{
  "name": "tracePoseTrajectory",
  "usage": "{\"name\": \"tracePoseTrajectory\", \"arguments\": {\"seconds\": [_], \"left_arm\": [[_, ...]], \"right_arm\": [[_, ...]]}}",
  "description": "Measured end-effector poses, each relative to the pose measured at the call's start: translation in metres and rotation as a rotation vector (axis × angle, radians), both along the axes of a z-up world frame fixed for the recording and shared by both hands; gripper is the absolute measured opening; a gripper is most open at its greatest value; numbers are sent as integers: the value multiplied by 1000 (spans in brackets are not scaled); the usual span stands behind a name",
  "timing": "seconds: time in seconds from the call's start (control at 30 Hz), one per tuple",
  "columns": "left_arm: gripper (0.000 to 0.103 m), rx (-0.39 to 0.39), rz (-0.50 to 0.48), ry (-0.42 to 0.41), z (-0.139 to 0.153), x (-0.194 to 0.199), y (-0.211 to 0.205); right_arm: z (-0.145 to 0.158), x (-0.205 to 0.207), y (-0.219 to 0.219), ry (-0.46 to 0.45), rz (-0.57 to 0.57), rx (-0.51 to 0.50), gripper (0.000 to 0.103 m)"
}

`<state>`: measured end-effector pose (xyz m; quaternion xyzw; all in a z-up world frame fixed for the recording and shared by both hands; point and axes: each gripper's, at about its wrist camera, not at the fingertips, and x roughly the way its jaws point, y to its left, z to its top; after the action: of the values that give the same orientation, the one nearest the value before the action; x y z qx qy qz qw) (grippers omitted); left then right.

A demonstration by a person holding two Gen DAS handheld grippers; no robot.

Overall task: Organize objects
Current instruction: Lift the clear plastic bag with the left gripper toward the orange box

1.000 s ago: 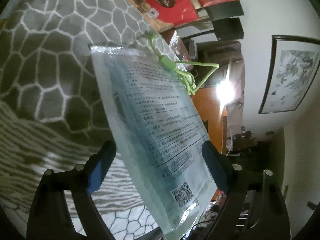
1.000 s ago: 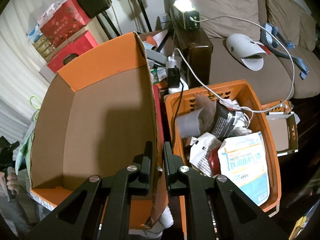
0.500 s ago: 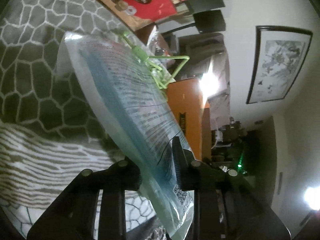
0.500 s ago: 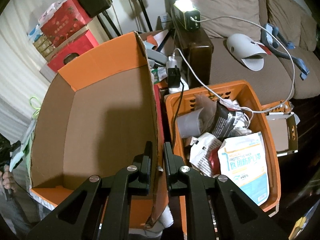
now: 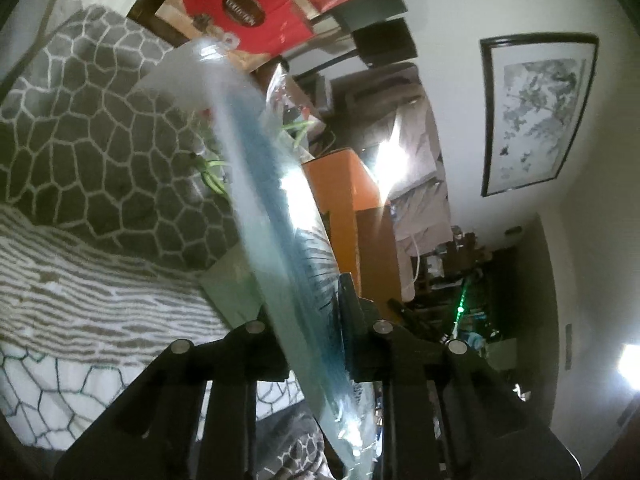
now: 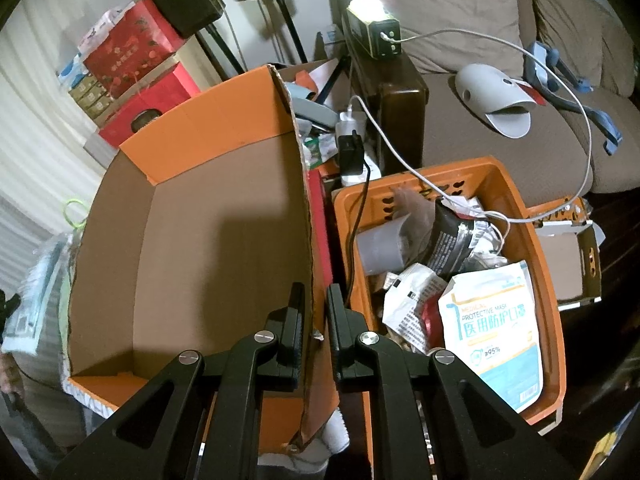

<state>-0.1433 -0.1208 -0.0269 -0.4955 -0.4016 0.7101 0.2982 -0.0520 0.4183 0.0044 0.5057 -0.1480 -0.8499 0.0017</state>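
My left gripper (image 5: pixel 310 308) is shut on a clear plastic pack of blue face masks (image 5: pixel 276 216), held edge-on and lifted off the grey patterned blanket (image 5: pixel 92 152). The same pack (image 6: pixel 34 300) shows at the far left of the right wrist view, outside the box. My right gripper (image 6: pixel 314 304) is shut on the right wall of a large orange cardboard box (image 6: pixel 208 216), which is open and looks empty inside. The box (image 5: pixel 348 200) also shows beyond the pack in the left wrist view.
An orange plastic basket (image 6: pixel 548 264) right of the box holds a white mask pack (image 6: pixel 492 328), a black bag, a grey cup and cables. Red gift boxes (image 6: pixel 132 52) and black speakers stand behind. A brown sofa (image 6: pixel 500 128) carries a grey slipper. A lamp (image 6: pixel 372 28) glares.
The left gripper closed on the mask pack, lifted it and turned it edge-on toward the orange box. The right gripper stayed clamped on the box wall.
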Motion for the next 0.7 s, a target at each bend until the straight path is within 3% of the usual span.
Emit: {"name": "tracePoseTrajectory", "arguments": {"seconds": [0.33, 0.53, 0.7], "left_arm": [[14, 9, -53, 76, 44, 12, 31], [14, 4, -104, 108, 62, 6, 77], [14, -14, -136, 103, 59, -7, 124]], "right_arm": [[2, 1, 2, 1, -1, -7, 10], [2, 1, 2, 0, -1, -6, 10], [1, 1, 1, 0, -4, -8, 10]]}}
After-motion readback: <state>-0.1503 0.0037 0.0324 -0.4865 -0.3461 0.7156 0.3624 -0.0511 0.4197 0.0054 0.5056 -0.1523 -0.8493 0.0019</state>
